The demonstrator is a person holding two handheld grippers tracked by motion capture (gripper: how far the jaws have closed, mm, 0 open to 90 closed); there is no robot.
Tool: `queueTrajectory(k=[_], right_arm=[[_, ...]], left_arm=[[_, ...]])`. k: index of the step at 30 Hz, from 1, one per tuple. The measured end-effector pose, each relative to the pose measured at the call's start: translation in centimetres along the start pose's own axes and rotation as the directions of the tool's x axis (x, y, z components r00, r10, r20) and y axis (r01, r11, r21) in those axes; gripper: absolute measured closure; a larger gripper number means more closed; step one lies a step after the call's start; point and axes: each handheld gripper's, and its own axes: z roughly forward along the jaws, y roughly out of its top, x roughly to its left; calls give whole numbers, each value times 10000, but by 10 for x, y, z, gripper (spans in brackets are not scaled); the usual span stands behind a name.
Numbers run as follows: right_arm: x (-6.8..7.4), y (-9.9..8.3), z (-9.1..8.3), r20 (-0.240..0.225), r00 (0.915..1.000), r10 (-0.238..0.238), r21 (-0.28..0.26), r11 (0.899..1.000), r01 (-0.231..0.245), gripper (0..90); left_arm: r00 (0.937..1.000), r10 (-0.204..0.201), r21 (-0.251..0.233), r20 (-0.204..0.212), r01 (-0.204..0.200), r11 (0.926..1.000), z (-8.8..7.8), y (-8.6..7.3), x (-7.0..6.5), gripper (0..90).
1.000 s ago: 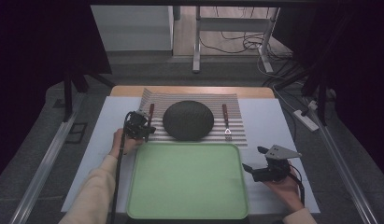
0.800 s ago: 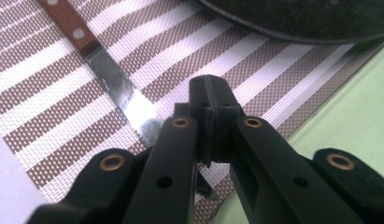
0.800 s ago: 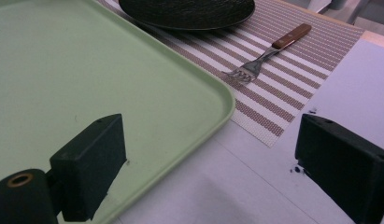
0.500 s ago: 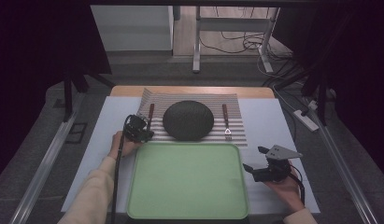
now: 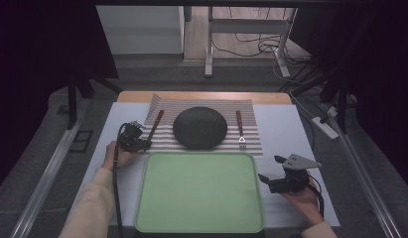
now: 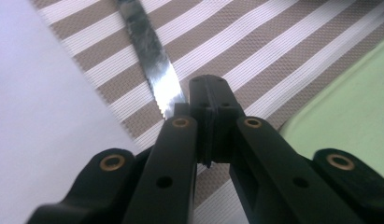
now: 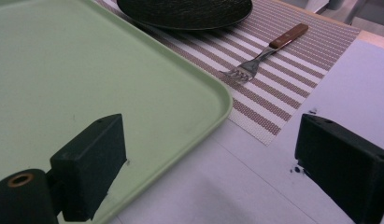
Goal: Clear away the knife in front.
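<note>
A knife [image 5: 155, 123] with a wooden handle lies on the left of a striped placemat [image 5: 253, 143], and a fork [image 5: 239, 130] lies on its right. Between them sits a dark round plate [image 5: 200, 128]. My left gripper [image 5: 141, 143] is at the knife's tip. In the left gripper view its jaws [image 6: 208, 93] are shut together, and the blade [image 6: 152, 60] ends right against the left jaw; no grip on it shows. My right gripper [image 5: 271, 168] rests open at the right edge of the green tray [image 5: 201, 198], with nothing between its pads [image 7: 96, 158].
The tray [image 7: 87, 70] lies in front of the placemat [image 7: 273, 102] on a white table cover [image 5: 286, 124]. A power strip [image 5: 324, 127] and cables lie on the floor at the right. A table frame [image 5: 209, 44] stands behind.
My left gripper has shifted a little left and toward the near side, along the knife to its tip. The right gripper has kept still.
</note>
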Motion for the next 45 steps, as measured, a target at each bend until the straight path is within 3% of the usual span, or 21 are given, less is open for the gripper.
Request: queueTrajectory(k=[13, 20, 27, 33, 35, 37, 39, 45], right_arm=[[0, 0, 0, -10, 10000, 14, -11, 10000, -14, 89], [0, 0, -1, -47, 10000, 54, -40, 10000, -55, 88], [2, -2, -3, -146, 9997, 186, -87, 9998, -187, 89], [2, -3, -8, -222, 9990, 385, -228, 9990, -391, 89], [2, -5, -10, -214, 9990, 392, -213, 9990, -397, 89], [2, -6, -11, -194, 9988, 455, -271, 9986, -460, 89], [1, -8, -13, -159, 9984, 551, -271, 9981, -555, 89], [-1, -9, -13, -123, 9979, 634, -196, 9978, -637, 89]], left_arm=[[9988, -342, -114, -339, 338, 9994, -9, -11, 13, 890], [9972, -401, -1115, -631, 329, 9932, -19, -3, 10, 890], [9933, -548, -1716, -1014, 368, 9845, -11, 26, 23, 890], [9921, -322, -1245, -1212, 170, 9921, 10, 60, 38, 890], [9918, -416, -1125, -1211, 279, 9933, 20, 67, 44, 890], [9893, -419, -915, -1397, 292, 9954, 28, 71, 51, 890], [9891, -633, -917, -1331, 513, 9945, 34, 73, 57, 890], [9902, -540, -875, -1290, 429, 9952, 46, 85, 67, 889]])
